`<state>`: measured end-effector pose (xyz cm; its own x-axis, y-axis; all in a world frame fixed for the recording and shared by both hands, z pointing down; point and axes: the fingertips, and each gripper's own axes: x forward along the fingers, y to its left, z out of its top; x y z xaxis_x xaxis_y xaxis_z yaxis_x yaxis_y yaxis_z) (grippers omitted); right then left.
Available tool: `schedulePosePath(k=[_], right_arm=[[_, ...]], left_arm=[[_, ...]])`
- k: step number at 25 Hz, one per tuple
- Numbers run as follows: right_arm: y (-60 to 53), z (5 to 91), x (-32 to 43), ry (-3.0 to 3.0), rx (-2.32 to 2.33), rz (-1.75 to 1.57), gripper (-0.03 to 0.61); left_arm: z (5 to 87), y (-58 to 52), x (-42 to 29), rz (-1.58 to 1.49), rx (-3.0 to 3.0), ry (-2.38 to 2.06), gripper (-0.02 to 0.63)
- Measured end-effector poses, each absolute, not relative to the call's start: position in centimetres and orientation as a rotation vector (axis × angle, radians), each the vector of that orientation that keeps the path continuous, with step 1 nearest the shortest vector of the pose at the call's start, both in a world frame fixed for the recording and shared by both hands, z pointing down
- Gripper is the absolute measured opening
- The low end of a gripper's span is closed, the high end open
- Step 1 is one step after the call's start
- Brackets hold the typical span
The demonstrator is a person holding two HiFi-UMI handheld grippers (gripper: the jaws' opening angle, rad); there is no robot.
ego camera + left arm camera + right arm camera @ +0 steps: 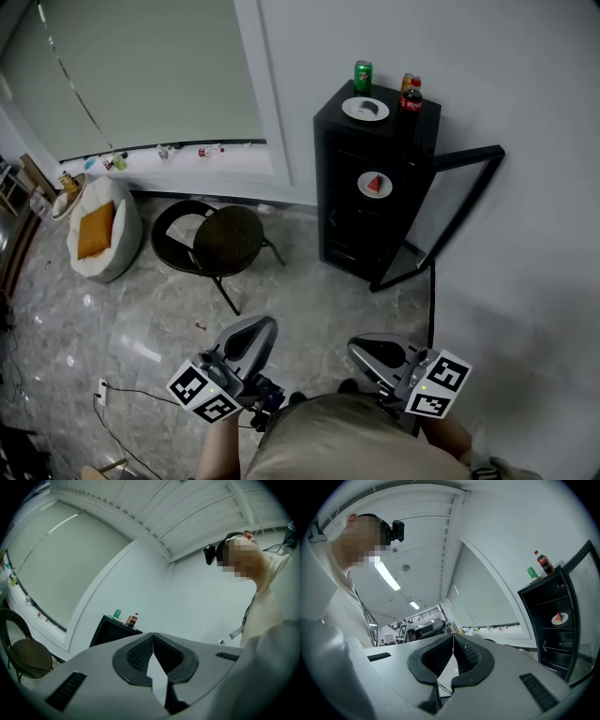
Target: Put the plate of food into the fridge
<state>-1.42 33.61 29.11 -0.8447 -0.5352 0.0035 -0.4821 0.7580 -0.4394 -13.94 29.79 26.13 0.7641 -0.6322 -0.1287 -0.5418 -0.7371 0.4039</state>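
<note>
White round plate of red food is seen shelved inside the open black fridge, well ahead of the left gripper and right gripper, both clamped together, empty

What I count around the black mini fridge
Two white round plates, one on its top and one inside; one green drink can and two bottles on top; one dark round wicker chair to its left.

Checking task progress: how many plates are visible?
2. The top plate sits on the fridge; the plate with red food is on a shelf inside. More may be hidden.
</note>
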Motion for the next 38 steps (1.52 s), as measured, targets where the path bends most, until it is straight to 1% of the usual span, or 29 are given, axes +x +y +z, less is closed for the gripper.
schedulePosePath(k=[12, 18, 30, 38], right_arm=[[31.9, 30.5, 5.2, 2.849, -0.792, -0.701, 0.021], [31.2, 31.4, 7.4, 2.812, -0.852, -0.729, 0.021], [28.8, 31.7, 6.2, 2.813, -0.988, -0.721, 0.021], [25.7, 31.4, 1.5, 2.837, -1.015, -0.738, 0.021]], left_arm=[[27.1, 28.9, -7.4, -0.134, 2.651, -1.023, 0.011], [26.5, 28.1, -5.8, -0.119, 2.679, -1.006, 0.011], [27.4, 24.3, -7.6, -0.196, 2.675, -0.943, 0.011], [27.7, 20.5, -11.8, -0.245, 2.663, -0.921, 0.011]])
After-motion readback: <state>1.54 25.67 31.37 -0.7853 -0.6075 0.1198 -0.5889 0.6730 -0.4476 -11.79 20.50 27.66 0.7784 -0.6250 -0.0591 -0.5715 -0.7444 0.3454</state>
